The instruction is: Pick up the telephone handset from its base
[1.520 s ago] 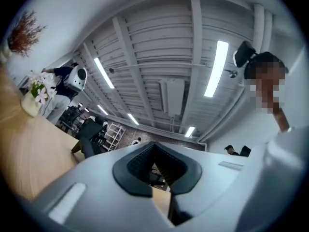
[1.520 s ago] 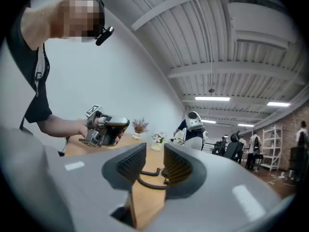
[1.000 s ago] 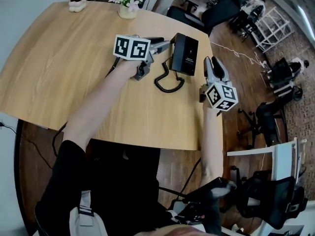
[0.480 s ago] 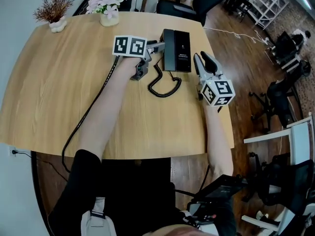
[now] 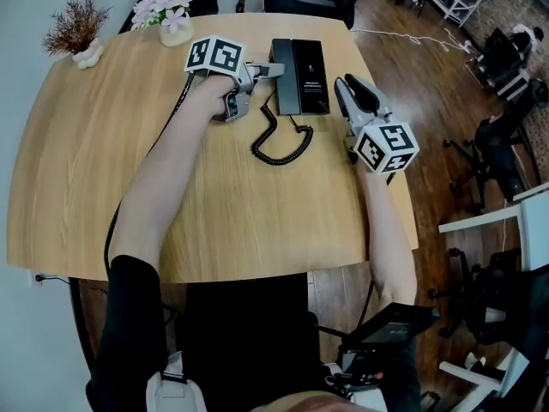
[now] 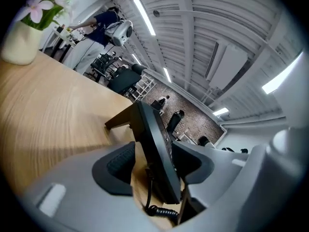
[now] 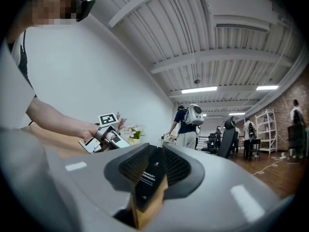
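my left tongs point(image 5: 271, 70) are sitting lower than a second ago, spreading with the black telephone handset point(image 5: 282, 77) between them, the handset lying on its black base point(image 5: 314, 80). whether the pads are touching it is hard to make out. my right tongs point(image 5: 345, 87) are narrowing on nothing beside the base, near the edge of the round wooden table point(image 5: 103, 144), which is lying open leftwards.

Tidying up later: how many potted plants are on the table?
2, on the table's far edge: a dried brown plant at the left corner, pink flowers right of it.
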Demonstrator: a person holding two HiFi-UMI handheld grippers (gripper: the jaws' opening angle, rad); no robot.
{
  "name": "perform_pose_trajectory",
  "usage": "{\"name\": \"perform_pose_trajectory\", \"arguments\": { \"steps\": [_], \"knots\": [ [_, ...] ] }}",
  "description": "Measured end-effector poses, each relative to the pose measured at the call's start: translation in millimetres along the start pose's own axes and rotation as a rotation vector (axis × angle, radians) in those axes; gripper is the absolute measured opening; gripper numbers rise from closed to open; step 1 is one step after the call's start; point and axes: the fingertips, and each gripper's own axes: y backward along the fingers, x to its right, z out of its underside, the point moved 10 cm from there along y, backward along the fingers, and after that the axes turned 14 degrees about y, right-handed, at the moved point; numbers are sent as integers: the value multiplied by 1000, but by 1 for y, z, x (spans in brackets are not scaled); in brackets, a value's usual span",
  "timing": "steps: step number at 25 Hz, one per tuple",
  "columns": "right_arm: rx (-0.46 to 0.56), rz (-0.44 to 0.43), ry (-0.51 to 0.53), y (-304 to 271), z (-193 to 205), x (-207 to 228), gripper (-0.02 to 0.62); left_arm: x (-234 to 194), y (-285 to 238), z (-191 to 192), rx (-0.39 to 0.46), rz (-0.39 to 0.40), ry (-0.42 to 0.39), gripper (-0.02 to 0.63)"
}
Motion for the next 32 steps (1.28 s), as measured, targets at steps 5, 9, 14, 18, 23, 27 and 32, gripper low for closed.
{"name": "perform_pose_trajectory", "arguments": {
  "steps": [5, 9, 14, 18, 23, 27, 32],
  "knots": [
    [-4, -13, 20, 0, -4, -3, 75, 9, -14, 2, -37, -75, -78, 227],
    [1, -15, 24, -1, -4, -4, 75, 8, -15, 2, -29, -107, -92, 218],
    [-4, -12, 26, 0, -4, -2, 74, 9, -14, 8, 5, -31, -67, 140],
    [-3, -12, 29, -1, -6, -2, 74, 8, -11, 9, 30, -17, -72, 131],
    [-10, -14, 30, 0, -5, -2, 71, 10, -14, 8, 30, -30, -92, 135],
    [-19, -22, 34, -2, -3, -5, 69, 11, -10, 12, 72, 25, -77, 122],
    [-25, -33, 33, -2, -2, -6, 69, 19, -2, 16, 163, 181, -68, 86]
  ]
}}
